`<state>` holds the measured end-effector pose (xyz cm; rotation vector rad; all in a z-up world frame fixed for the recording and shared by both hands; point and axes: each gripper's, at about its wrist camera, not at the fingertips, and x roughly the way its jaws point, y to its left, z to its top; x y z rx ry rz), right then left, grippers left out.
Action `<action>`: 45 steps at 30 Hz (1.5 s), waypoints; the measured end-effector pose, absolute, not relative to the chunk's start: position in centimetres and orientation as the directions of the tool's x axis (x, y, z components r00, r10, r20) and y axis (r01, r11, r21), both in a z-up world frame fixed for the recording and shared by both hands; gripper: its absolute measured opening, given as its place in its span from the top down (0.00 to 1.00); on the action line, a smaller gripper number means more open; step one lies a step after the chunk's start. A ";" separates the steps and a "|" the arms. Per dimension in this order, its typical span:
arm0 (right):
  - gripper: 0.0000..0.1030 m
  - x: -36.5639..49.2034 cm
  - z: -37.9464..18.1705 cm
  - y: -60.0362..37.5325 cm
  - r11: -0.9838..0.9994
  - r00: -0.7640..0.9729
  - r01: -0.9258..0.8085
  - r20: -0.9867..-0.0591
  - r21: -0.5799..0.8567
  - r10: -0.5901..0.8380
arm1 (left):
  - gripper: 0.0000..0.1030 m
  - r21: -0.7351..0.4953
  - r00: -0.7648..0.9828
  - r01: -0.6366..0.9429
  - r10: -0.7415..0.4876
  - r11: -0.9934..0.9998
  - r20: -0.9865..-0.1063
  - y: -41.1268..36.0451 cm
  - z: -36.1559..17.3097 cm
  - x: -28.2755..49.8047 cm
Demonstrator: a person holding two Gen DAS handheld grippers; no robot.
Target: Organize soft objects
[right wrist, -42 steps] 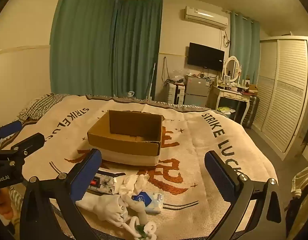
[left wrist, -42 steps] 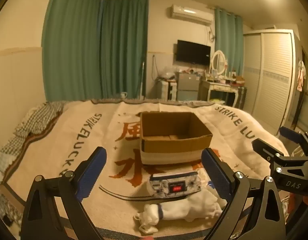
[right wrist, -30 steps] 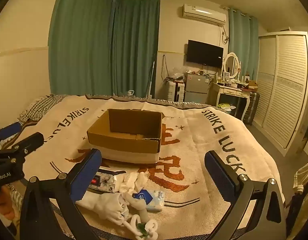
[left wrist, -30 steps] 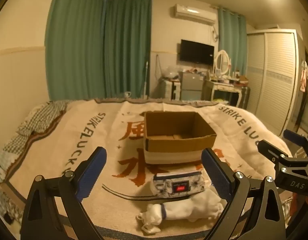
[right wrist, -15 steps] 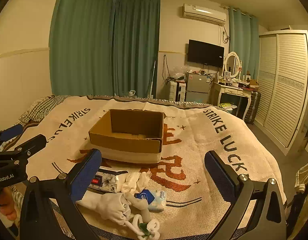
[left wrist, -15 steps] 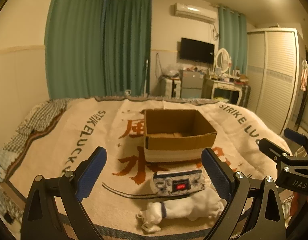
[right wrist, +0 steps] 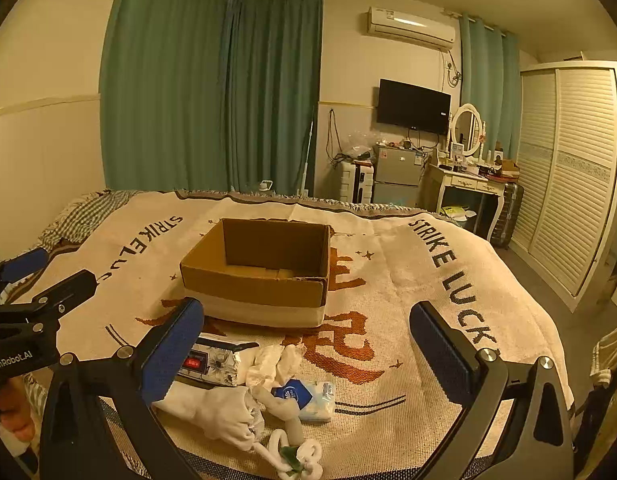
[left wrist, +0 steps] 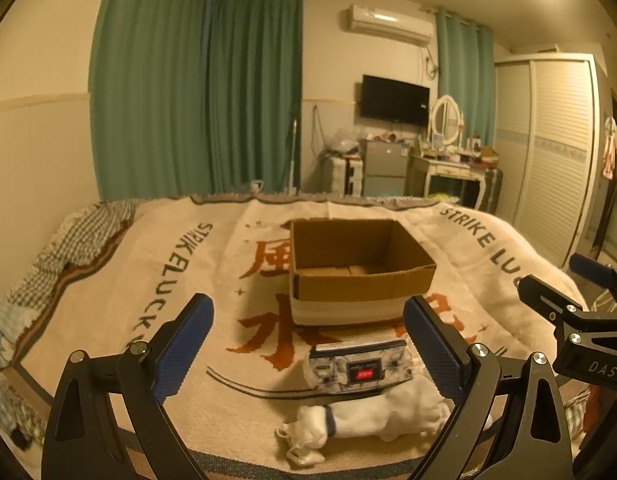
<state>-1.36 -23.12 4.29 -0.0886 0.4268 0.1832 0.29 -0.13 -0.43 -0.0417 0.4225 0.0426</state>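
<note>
Blue-padded jaws of the left gripper [left wrist: 308, 338] stand spread wide, grasping nothing, hovering above the blanket [left wrist: 212, 360]. Between them, toward 12 o'clock, sits the open cardboard box [left wrist: 360, 270]; nearer lie a floral tissue pack [left wrist: 358, 368] and white socks [left wrist: 372, 414]. Equally splayed and empty, the right gripper [right wrist: 304, 350] hangs over a sock bundle [right wrist: 224, 410], with a small blue-labelled packet [right wrist: 308, 394] at 6 o'clock.

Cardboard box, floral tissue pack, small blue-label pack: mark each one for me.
cardboard box [right wrist: 252, 290], right wrist view, near outer wall.
floral tissue pack [left wrist: 358, 370], left wrist view, front face by the red label.
small blue-label pack [right wrist: 308, 396], right wrist view, top face.
</note>
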 end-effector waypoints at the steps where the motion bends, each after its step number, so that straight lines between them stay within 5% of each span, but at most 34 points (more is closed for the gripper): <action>1: 0.00 -1.3 4.3 -23.1 0.980 0.894 -0.195 -0.420 -0.046 0.158 | 0.05 -0.031 0.911 -0.050 0.033 0.998 -0.410 -0.1 -0.4 0.3; 45: 0.00 -1.5 3.8 -22.6 0.979 0.892 -0.196 -0.427 -0.062 0.151 | 0.05 -0.022 0.910 -0.047 0.034 0.999 -0.414 -0.2 -0.7 0.1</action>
